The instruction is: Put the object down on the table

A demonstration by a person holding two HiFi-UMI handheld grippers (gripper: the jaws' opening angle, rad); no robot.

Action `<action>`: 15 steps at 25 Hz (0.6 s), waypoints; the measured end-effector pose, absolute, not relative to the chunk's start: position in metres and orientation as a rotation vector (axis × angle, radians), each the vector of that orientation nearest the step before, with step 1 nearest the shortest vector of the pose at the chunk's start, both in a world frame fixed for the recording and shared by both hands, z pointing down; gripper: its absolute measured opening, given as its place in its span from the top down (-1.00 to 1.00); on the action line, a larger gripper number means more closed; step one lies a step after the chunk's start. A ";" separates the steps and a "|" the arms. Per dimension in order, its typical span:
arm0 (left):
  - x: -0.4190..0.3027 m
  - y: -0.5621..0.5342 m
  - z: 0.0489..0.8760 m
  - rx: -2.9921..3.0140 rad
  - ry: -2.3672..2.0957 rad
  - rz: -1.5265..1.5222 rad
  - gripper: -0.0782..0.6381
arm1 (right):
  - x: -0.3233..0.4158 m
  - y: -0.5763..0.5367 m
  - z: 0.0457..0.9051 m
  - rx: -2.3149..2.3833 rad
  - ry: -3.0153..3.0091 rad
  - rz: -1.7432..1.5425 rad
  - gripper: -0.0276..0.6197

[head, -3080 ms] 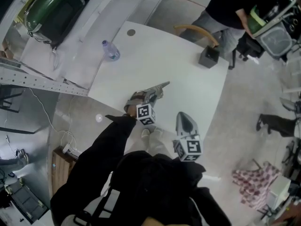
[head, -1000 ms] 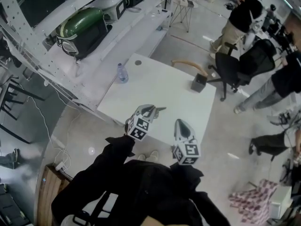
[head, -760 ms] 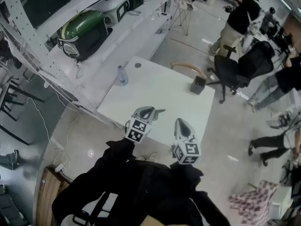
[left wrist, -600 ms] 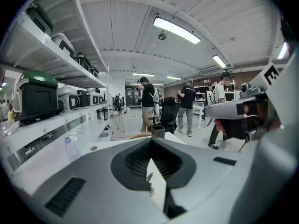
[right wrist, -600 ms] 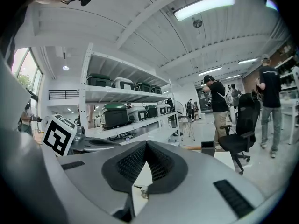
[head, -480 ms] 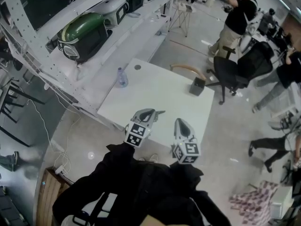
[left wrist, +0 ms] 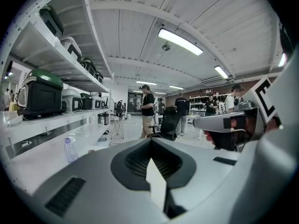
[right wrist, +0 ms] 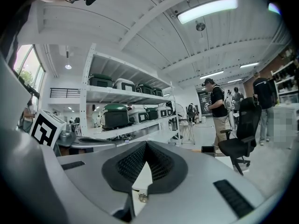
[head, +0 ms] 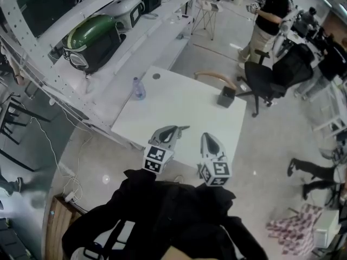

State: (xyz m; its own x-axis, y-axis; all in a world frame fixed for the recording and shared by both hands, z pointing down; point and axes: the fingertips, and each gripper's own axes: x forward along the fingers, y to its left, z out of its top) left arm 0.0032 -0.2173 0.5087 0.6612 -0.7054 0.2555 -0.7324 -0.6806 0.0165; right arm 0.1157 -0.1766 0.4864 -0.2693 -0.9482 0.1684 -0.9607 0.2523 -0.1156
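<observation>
My left gripper hovers over the near edge of the white table, jaws together and nothing between them. My right gripper hangs beside it to the right, also shut and empty. On the table stand a clear plastic bottle at the far left and a dark box at the far right. The left gripper view shows its jaws closed, with the bottle low at the left. The right gripper view shows its jaws closed too.
A small round disc lies near the table's far edge. White shelving with green and white machines runs along the left. A wooden chair and a black office chair stand behind the table. A person stands further back.
The head view has pulled back and up, so the table looks smaller. Both grippers stay shut side by side over the near edge. The person at the back has shifted.
</observation>
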 end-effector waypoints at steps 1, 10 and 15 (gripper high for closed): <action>0.003 -0.217 0.507 2.758 -1.202 0.342 0.78 | 0.116 -0.178 0.484 1.858 -2.438 0.294 0.91; -0.002 -0.213 0.502 2.735 -1.223 0.293 0.78 | 0.115 -0.181 0.484 1.836 -2.448 0.298 0.91; -0.005 -0.214 0.498 2.736 -1.238 0.273 0.78 | 0.114 -0.184 0.479 1.836 -2.452 0.294 0.91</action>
